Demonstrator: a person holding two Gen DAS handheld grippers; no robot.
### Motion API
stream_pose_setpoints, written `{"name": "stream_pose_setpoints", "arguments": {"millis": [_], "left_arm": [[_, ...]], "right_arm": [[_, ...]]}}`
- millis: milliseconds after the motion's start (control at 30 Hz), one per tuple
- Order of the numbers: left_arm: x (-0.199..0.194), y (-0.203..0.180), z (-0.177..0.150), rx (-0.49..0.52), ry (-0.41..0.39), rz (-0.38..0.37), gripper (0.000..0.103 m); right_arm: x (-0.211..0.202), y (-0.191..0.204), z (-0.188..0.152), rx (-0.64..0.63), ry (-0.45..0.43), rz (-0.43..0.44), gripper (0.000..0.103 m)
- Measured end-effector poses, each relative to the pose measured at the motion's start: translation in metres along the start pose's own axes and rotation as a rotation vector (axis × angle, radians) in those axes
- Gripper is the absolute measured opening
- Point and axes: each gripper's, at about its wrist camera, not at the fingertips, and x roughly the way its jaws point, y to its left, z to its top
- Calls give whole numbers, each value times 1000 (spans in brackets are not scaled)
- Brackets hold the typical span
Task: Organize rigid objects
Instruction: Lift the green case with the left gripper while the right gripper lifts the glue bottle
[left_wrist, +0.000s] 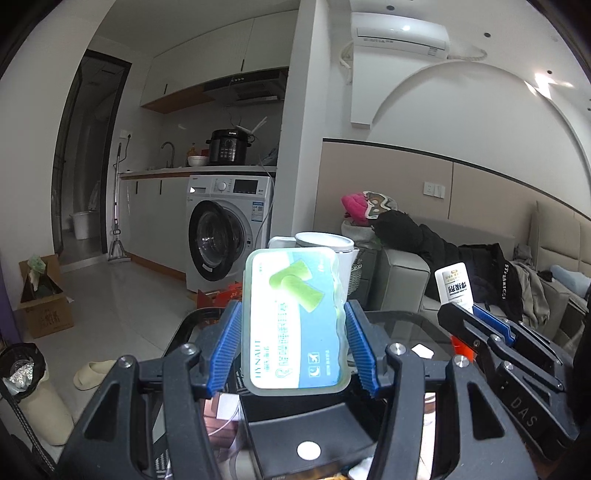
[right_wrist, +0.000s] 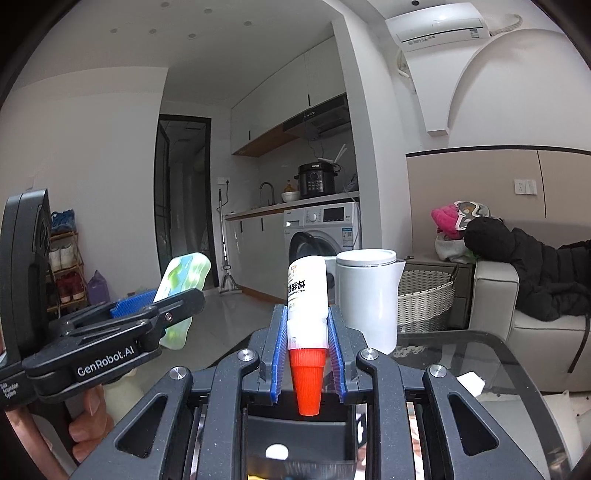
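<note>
Rigid objects, two in hand, both held aloft over the near edge of a glass table (right_wrist: 480, 354). Item one: flat translucent green case (left_wrist: 295, 321) with printed label, clamped by its long edges in left gripper (left_wrist: 293, 343), blue ribbed pads (left_wrist: 225, 347) pressing both sides, face tilted toward camera; contents of case not discernible through label. Item two: small white bottle (right_wrist: 306, 291) with orange conical cap (right_wrist: 307, 380), pinched in right gripper (right_wrist: 306, 354), cap pointing back toward wrist, body projecting forward beyond fingertips. Risks, as judged: narrow hold on bottle neck, weight well forward of pads, so likely pivot or slip on any quick swing; smooth rounded case edges prone to squirting out under uneven squeeze; both tools close together, so collision possible on crossing paths; glass top unforgiving of a drop. Further out: white lidded kettle (right_wrist: 369, 295) standing on table just beyond bottle, lid shut, contents unseen; woven basket (right_wrist: 424, 295) behind it, interior hidden; open cardboard box (left_wrist: 44, 295) on floor at left holding green and dark items, not identifiable; washing machine (left_wrist: 225, 236) against far cabinets, door closed.
</note>
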Motion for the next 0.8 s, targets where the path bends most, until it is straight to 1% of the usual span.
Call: {"name": "stream_pose_setpoints", "arguments": {"millis": [100,167,333,433,633,800], "left_arm": [[12,2,0,-11,0,15,55],[21,4,-1,-27,10,18,55],[36,9,-6,-44,33,32,55],[44,11,-5,-47,43,38,55],[54,10,-5,-53,78,43,55],[69,9,-12,-59,145,42,55]], "right_arm": [[20,-5,5,25,6,-4,21],[32,-8,4,47,22,-10,21],[53,-10,-3,51,59,-6,21],[60,-13,-5,70,72,11,21],[68,-17,-10,70,100,9,21],[70,-20,-16,74,120,-1,21]]}}
